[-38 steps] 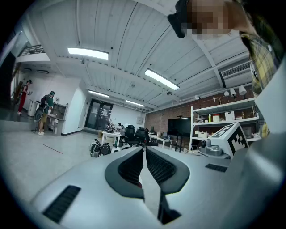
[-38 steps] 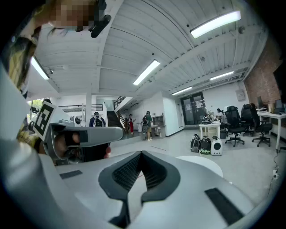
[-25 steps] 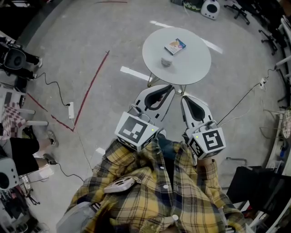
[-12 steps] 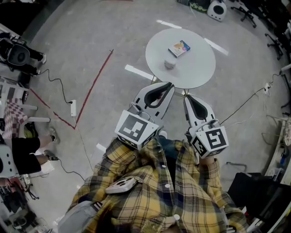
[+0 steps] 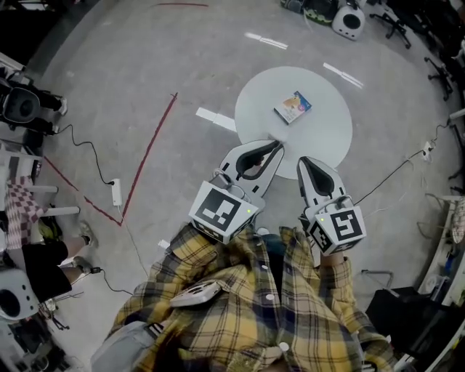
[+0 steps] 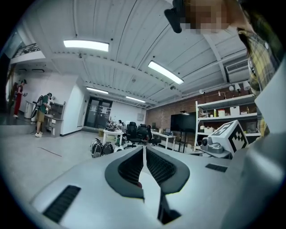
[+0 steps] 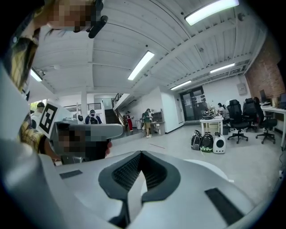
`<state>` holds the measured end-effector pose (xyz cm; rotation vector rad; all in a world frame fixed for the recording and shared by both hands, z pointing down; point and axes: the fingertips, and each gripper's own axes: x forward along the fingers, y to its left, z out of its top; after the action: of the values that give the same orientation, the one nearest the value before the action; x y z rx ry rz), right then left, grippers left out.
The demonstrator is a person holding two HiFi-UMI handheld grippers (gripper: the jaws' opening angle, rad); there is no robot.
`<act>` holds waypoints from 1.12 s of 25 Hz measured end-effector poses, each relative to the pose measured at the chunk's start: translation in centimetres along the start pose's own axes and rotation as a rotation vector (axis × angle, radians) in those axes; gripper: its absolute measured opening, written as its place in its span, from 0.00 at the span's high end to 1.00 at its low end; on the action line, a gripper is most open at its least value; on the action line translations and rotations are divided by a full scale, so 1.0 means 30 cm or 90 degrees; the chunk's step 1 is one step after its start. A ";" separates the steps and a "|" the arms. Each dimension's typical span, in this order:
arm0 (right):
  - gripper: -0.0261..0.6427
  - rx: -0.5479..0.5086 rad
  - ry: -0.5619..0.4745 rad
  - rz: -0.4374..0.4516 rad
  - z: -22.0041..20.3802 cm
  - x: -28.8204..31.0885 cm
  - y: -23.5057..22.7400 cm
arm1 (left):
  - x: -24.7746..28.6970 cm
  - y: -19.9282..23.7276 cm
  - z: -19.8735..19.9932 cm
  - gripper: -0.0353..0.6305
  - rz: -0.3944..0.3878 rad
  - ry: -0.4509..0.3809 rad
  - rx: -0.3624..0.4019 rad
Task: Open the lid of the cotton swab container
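A round white table (image 5: 320, 134) stands ahead on the grey floor with a small colourful box (image 5: 293, 107) lying on it. I cannot make out the cotton swab container: the left gripper's tip covers the near left part of the tabletop. My left gripper (image 5: 278, 144) is shut and empty, its tip over the table's near edge. My right gripper (image 5: 304, 160) is also shut and empty, just short of the near rim. In the left gripper view the left gripper (image 6: 144, 147) has its pads together. The right gripper view shows the right gripper (image 7: 141, 153) closed the same way.
A red tape line (image 5: 149, 156) crosses the floor at the left, near a power strip (image 5: 114, 191) with cables. White floor strips (image 5: 216, 119) lie beside the table. Office chairs and a white device (image 5: 349, 20) stand beyond it. Bags (image 7: 205, 142) and people show far off.
Both grippers have moved forward together to the table's near edge. The small container seen near the table's front has gone out of sight behind the left gripper's tip. Jaws stayed shut.
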<state>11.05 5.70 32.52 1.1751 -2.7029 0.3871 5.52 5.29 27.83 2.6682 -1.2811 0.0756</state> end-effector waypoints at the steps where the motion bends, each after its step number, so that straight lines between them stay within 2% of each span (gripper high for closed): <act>1: 0.94 0.001 0.002 -0.006 0.009 0.035 -0.018 | 0.023 0.036 0.006 0.89 -0.006 0.003 0.000; 10: 0.94 0.029 0.020 -0.078 0.051 0.247 -0.142 | 0.173 0.263 -0.016 0.89 -0.070 0.044 -0.016; 18: 0.94 0.050 0.040 -0.107 0.028 0.297 -0.225 | 0.263 0.289 -0.096 0.89 -0.113 0.089 -0.018; 28: 0.94 0.059 0.039 -0.101 0.027 0.332 -0.295 | 0.335 0.299 -0.134 0.89 -0.131 0.110 -0.009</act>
<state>10.78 -7.23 35.79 1.3681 -2.5423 0.5201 4.96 -7.18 34.27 2.6955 -0.9477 0.2615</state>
